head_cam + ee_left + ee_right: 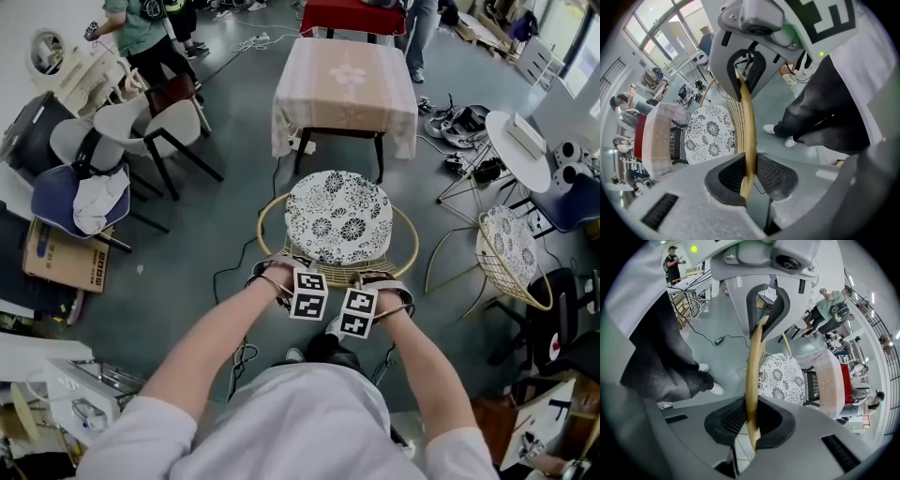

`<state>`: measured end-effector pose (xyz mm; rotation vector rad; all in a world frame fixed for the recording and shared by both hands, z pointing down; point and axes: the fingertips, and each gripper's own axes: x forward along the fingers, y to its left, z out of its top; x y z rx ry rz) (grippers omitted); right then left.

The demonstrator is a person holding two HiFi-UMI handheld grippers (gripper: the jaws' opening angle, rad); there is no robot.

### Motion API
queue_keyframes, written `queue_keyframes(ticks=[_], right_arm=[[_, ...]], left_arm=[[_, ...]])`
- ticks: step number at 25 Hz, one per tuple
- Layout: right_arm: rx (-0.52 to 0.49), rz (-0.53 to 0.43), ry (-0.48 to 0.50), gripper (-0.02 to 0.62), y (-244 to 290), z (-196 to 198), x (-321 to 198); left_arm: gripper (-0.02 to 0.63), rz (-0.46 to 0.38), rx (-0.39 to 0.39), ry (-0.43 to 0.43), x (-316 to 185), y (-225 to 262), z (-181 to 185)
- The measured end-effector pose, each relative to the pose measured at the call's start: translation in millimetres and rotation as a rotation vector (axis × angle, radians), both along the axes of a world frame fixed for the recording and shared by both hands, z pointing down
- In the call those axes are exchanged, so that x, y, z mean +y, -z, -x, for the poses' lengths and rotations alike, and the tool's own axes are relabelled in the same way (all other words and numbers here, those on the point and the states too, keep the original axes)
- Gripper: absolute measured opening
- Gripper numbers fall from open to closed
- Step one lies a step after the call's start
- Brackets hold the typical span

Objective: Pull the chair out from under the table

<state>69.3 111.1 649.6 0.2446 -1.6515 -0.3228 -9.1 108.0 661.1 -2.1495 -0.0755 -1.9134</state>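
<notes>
You are holding the chair (337, 217) by the near arc of its cane rim (330, 273). The left gripper (279, 275) and the right gripper (380, 279) are both clenching that rim, side by side. The chair is standing on open floor between you and the table (344, 84), and its seat appears to be sitting clear of the tablecloth (309, 117). Since you are hauling from the top of the back, the whole chair is at risk of tipping toward you instead of sliding if a leg is catching. A black cable (719, 340) is lying on the floor near the chair, and a leg could be snagging on it. The rim is thin and round, so it could be rolling or slipping between the pads. The seat and your arms are hiding the chair's legs, so you are not seeing how they are meeting the floor. Your body is covering the ground behind you, and only one shoe (295, 354) is showing.
</notes>
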Motion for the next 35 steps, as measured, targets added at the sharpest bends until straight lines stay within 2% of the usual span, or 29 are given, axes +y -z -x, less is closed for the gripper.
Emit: queue_keyframes(ticks=[5,9,13,19,24,30,35], right_arm=[[-0.031,-0.007,-0.062,0.029,0.5,1.0,0.6],[-0.069,-0.023,-0.123,0.035,2.0,1.8,-2.1],[-0.114,-0.038,-0.179,0.089,8.8,0.7,-3.4],[-0.157,-0.085,-0.236,0.091,21.1,1.4,-2.3],[-0.195,-0.111,-0.331,0.091,30.6,-1.3,-0.5],[-0.334,-0.144,-0.463,0.083,49.6,2.4,5.7],[-0.497,-0.163,-0.604,0.057,74.7,14.1,10.0]], left_arm=[[0.064,-0.022,0.029,0.028,1.1,0.7,-0.3],[0.069,-0.022,0.081,0.075,-1.0,2.3,1.2],[0.132,-0.003,0.127,0.123,2.4,5.2,2.0],[0.132,-0.022,0.212,0.19,0.4,20.7,0.2],[0.132,-0.058,0.285,0.219,-0.3,35.0,1.1],[0.13,-0.04,0.432,0.304,9.9,51.8,-4.7],[0.129,0.009,0.615,0.467,15.3,76.1,-12.7]])
